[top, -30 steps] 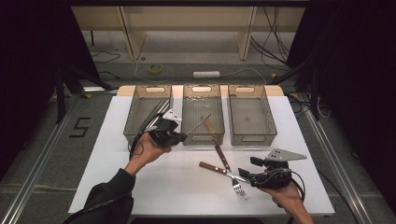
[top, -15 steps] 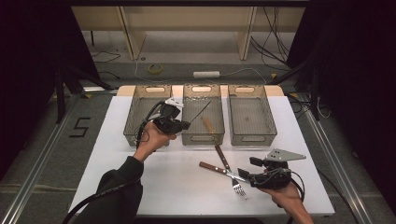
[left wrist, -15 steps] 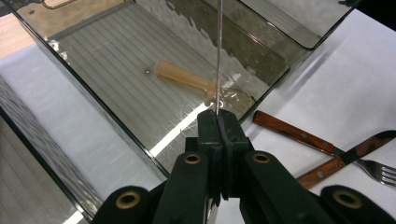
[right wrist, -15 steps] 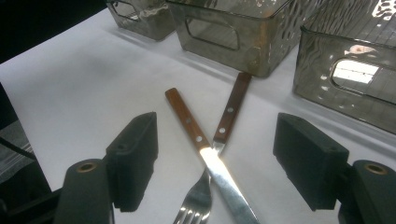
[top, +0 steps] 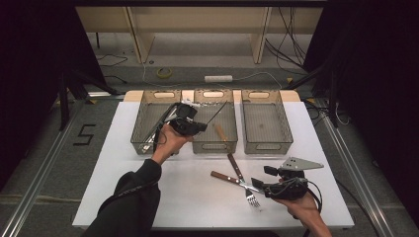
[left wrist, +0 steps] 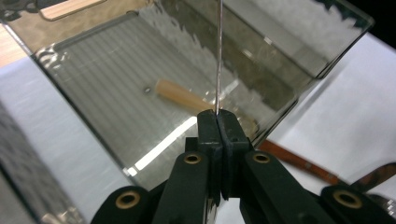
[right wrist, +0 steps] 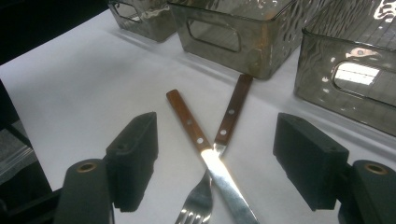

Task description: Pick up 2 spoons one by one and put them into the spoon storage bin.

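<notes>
Left tool clamps a thin metal blade edge-on above the middle bin; near that bin, right tool gapes open over crossed fork and knife.

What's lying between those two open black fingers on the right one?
In the right gripper view, a wood-handled knife and fork lie crossed on the white table between them.

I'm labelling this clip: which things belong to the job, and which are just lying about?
Job: left gripper, thin blade it grips, bins, knife, fork, right gripper.
Lying about: tape roll, power strip, floor cables.
</notes>
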A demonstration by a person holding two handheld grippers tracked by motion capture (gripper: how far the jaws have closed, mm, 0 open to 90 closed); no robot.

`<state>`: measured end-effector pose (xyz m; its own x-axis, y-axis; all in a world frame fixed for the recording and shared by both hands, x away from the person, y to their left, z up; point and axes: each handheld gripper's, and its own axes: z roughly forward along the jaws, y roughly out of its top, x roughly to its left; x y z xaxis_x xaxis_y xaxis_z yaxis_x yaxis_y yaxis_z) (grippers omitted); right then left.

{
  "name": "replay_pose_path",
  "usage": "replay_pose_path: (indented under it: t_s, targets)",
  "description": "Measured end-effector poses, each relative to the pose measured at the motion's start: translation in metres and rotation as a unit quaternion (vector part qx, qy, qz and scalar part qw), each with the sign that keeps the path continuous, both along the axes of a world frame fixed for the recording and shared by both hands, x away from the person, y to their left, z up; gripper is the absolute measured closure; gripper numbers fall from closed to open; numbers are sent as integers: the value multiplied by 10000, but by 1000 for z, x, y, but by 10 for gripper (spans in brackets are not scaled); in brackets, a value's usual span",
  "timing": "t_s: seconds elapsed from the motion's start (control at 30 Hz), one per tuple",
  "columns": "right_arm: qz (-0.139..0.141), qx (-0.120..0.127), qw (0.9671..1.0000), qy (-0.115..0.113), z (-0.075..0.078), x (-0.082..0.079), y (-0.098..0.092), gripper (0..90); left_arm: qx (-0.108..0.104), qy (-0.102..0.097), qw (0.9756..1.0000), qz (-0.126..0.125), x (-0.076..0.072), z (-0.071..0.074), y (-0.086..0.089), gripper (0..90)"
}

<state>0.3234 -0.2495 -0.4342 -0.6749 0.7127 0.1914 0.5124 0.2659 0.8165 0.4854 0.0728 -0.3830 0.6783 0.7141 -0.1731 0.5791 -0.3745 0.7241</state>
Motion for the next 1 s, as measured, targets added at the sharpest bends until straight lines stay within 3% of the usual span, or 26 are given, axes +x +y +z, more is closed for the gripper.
replay_pose_path:
  t_s: [0.73, 1.0]
  targets:
    - [57, 42, 10000, -15, 0, 1, 0, 317, -53, 199, 9995, 248, 27, -8, -21, 889]
    - [72, 40, 10000, -12, 0, 0, -1, 317, -110, 308, 9987, 403, 35, -15, -20, 887]
